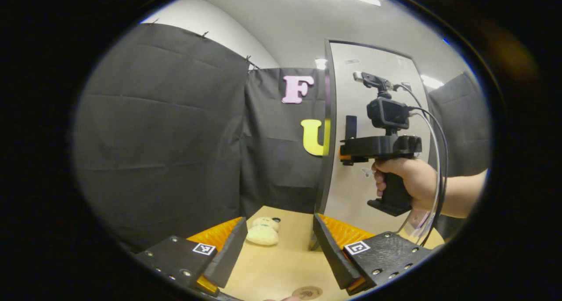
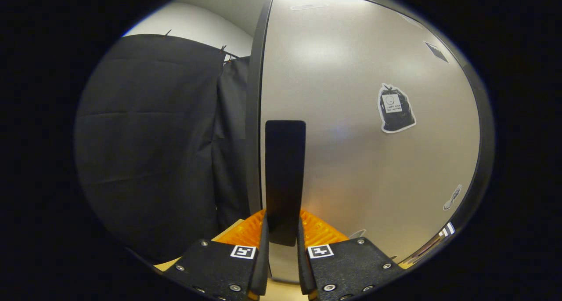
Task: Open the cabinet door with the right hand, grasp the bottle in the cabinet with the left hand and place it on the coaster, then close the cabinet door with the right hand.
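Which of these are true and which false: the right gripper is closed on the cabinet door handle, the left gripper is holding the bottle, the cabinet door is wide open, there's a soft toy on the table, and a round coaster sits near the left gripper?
1. The right gripper is closed on the black handle of the cabinet door. True: both fingers press its lower end.
2. The left gripper holds the bottle. False: its fingers stand apart with nothing between them.
3. The cabinet door is wide open. False: it looks shut, or nearly so, and nothing inside the cabinet can be seen.
4. A soft toy lies on the table. True: a pale plush lies ahead of the left gripper.
5. A round coaster lies on the table close below the left gripper. True.
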Demonstrator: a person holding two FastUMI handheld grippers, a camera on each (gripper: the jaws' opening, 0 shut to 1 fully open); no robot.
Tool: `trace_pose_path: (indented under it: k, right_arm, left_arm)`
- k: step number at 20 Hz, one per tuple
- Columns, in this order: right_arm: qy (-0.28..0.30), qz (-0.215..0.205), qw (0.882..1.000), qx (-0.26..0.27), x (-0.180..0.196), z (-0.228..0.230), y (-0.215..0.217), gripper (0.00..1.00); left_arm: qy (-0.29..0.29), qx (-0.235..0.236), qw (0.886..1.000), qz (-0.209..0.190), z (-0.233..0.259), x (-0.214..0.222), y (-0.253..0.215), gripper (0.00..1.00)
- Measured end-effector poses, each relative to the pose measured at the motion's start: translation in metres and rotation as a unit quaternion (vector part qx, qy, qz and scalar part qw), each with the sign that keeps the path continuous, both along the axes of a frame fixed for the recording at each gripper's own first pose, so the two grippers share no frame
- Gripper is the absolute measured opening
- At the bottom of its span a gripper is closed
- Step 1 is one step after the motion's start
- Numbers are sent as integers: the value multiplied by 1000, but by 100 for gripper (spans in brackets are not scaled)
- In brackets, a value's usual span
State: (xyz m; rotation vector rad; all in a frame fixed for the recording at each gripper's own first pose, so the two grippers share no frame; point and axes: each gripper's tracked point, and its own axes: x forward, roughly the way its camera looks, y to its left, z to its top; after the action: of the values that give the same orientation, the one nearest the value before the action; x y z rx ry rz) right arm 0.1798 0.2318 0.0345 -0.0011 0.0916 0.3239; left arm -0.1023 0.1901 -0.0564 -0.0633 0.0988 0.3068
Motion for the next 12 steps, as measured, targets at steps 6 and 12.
trace_pose_path:
  k: [6, 12]
  right_arm:
    - [-19, 30, 999, -12, -7, -1, 0, 20]
    - [-14, 59, 998, -2, -18, -2, -3, 20]
  left_arm:
    - [-8, 7, 1000, 7, 8, 13, 10, 89]
    - [-10, 2, 1000, -14, 4, 49, 7, 89]
